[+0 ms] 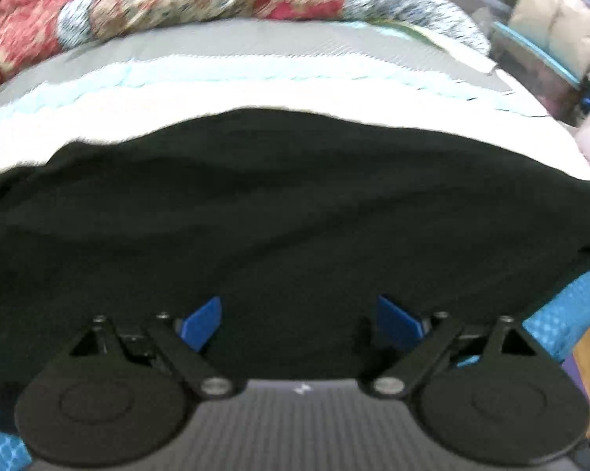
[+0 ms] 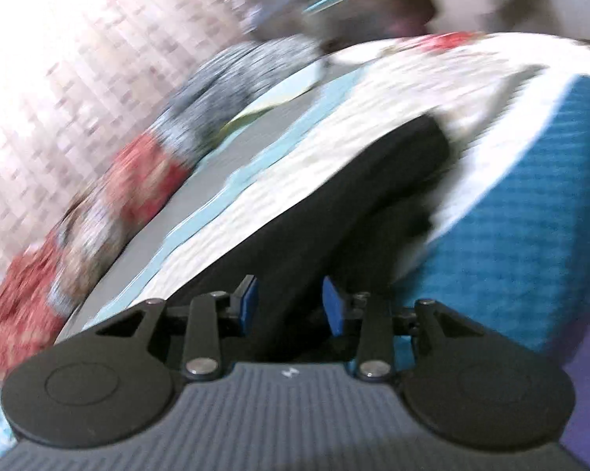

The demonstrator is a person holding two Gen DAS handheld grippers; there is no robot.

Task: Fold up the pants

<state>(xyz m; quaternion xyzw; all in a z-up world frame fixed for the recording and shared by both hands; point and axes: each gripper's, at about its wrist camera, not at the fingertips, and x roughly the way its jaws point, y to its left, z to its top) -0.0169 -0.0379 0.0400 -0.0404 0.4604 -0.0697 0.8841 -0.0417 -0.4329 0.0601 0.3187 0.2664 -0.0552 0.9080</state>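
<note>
Black pants: plain dark fabric, no visible print or trim. Lie spread broadly across a white quilted bedspread, soft wrinkles running across the surface. Far edge forms an uneven curved line against the white; near edge reaches the teal mattress side. In the blurred right wrist view the pants appear as a long dark band running along the bed edge, narrowing to a rounded end. Waistband and leg openings not distinguishable.

Left gripper: blue finger pads, black linkage bars, silver pivot screws, two round black discs, ribbed grey housing with small white logo. Right gripper: same build and colours.
</note>
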